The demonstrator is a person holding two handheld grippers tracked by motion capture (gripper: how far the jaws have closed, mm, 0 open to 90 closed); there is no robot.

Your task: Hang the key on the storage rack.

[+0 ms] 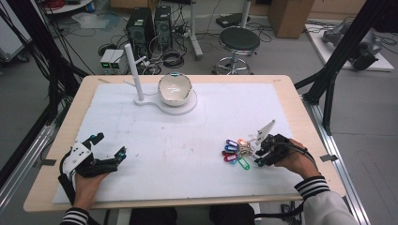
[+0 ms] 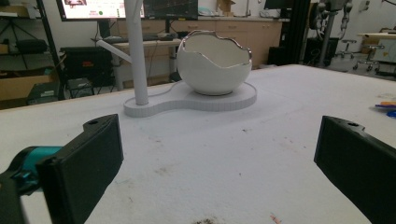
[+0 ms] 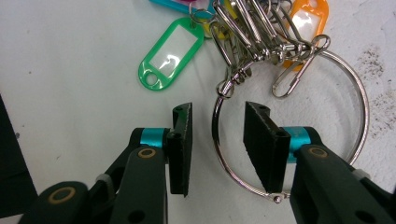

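Hidden / unclear: in the high view the right gripper [image 1: 263, 152] and its grey plate cover part of the bunch; ring contact cannot be judged there. In the right gripper view the top tags are cut off by the frame edge, and the ring's lower arc passes behind the right-hand jaw.
Surface: white foam sheet [image 1: 178, 140] on a pale wooden table [image 1: 300, 117], scuffed, with dark specks near the ring.
Room: grey floor with a black round stool [image 1: 239, 42], two black computer towers [image 1: 149, 26] and loose cables beyond the far edge; black frame struts at both sides.
Far fixture: white flat base carrying a white post with a side peg [image 1: 133, 70] and a white broken-egg-shaped bowl with a silver rim [image 1: 174, 89] — upright, at the far centre of the sheet.
Task's thing: large silver wire key ring [image 3: 327, 116] strung with metal clips and coloured plastic key tags — green [image 3: 170, 53], orange [image 3: 306, 21], others blue and red. It lies flat on the sheet at the near right, by the person's right hand [image 1: 295, 161].
Right gripper: jaws apart, straddling the ring's left arc [image 3: 217, 140]; the wire runs in the gap, touching neither pad as far as can be seen.
Left gripper [image 1: 109, 147]: jaws wide apart with bare sheet between them, held low at the near left in the left hand [image 1: 87, 183], well apart from the ring.
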